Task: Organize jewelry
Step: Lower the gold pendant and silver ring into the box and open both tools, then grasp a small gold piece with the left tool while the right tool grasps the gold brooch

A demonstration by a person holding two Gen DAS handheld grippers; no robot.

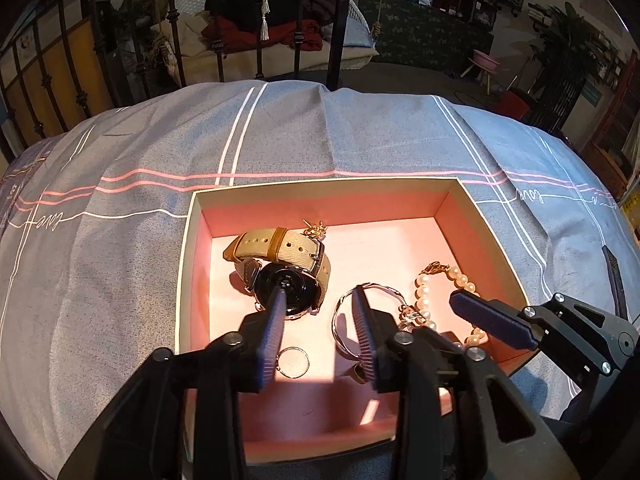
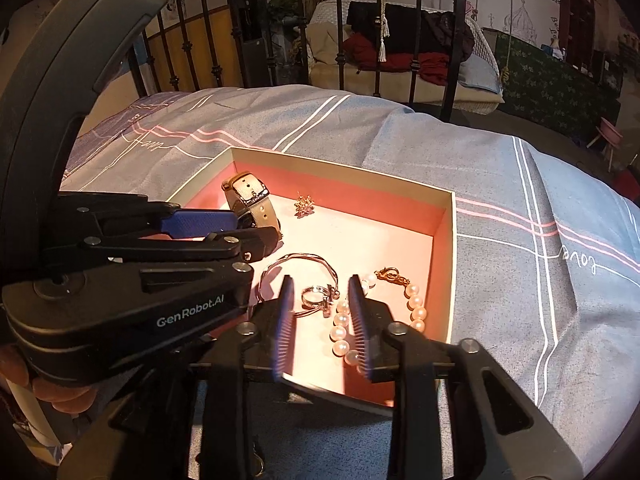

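Pearl bracelet [image 2: 414,308], in pink box [image 1: 320,186] at right: light, limp, slippery, clasp delicate, best pinched across the beads; left gripper [image 1: 320,300] and right gripper [image 2: 320,284] both apart, empty.

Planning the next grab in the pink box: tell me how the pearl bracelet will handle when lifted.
The pearl bracelet is probably floppy: its beads lie in a loose curve, so it would likely sag from a single pinch. The round, glossy pearls may slip between the fingers of the right tool. Its gold clasp looks small, perhaps delicate.
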